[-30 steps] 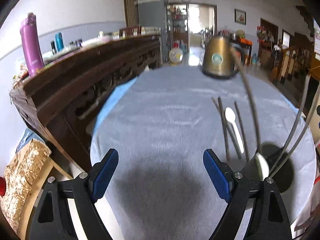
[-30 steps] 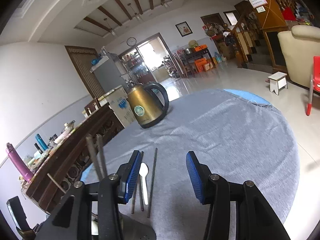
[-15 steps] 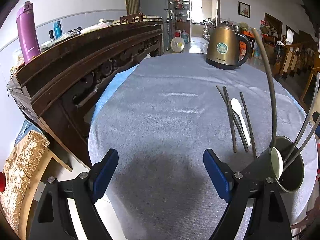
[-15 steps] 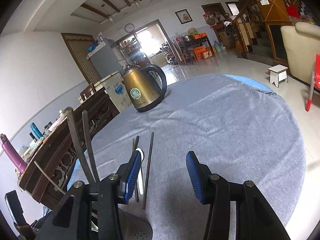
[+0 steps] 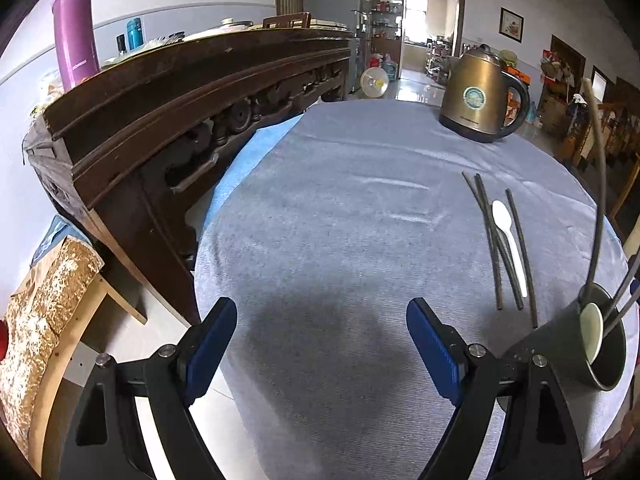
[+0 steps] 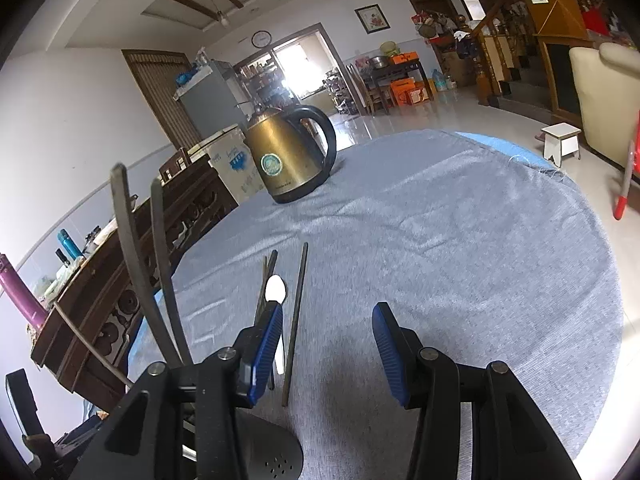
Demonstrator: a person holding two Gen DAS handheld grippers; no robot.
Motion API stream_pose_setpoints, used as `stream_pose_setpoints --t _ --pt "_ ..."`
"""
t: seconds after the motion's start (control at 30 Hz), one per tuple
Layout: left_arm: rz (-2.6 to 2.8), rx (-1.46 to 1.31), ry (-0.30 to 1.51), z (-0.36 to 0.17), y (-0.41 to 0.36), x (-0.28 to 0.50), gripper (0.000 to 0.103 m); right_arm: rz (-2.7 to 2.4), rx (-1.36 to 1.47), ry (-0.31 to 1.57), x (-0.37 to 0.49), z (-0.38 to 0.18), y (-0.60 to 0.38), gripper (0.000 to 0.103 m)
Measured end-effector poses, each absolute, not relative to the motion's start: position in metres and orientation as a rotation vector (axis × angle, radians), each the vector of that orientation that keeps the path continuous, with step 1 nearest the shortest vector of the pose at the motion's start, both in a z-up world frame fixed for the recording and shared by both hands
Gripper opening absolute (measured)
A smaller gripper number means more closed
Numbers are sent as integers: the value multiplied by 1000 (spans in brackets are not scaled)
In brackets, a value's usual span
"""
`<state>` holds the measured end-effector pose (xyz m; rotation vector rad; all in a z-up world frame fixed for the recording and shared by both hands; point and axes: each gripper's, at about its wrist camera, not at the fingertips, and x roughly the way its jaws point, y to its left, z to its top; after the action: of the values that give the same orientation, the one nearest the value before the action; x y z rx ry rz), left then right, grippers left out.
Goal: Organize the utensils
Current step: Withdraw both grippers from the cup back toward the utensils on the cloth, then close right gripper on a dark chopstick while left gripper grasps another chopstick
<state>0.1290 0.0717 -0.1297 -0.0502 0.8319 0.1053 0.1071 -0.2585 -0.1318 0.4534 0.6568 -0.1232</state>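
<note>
Both tongs stand apart with nothing between their blue pads: the left gripper (image 5: 322,344) spread wide over bare grey tablecloth (image 5: 340,220), the right gripper (image 6: 327,346) about half spread just short of the loose utensils. Those lie together on the cloth: 3 dark chopsticks (image 6: 295,320) and 1 white spoon (image 6: 276,289), just beyond the dark utensil holder (image 5: 596,344), which already carries chopsticks and a spoon upright. My read is that the right tongs are lining up a pick. To do it well, I would single out the chopstick lying apart on the right, straddle it across its length near the middle, and close only once the pads sit low against the cloth. Writing: the gold kettle (image 6: 286,160) bears a round label and lettering near its base, too small to read; the purple flask (image 5: 75,28) has white lettering, also illegible.
</note>
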Motion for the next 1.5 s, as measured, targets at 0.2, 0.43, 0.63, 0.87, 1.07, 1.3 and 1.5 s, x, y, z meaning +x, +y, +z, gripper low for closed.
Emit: stream_pose_setpoints --t 0.2,0.43,0.63,0.87,1.07,1.3,1.5 --pt "121 -46 844 -134 75 134 87 -117 458 674 110 -139 -259 50" --pt "124 -16 857 -137 70 143 87 -113 472 690 114 -148 -262 50" --pt "129 6 860 -138 64 156 87 -111 488 705 119 -157 -268 50" --pt "126 44 876 -144 55 173 87 -115 518 729 129 -168 -278 50" --pt "117 67 885 -149 49 189 87 -99 524 741 144 -174 -279 50" --pt "101 82 910 -157 45 211 87 -59 532 754 169 -178 -279 50" --pt "60 82 932 -165 41 238 87 -5 557 793 201 -186 -281 50"
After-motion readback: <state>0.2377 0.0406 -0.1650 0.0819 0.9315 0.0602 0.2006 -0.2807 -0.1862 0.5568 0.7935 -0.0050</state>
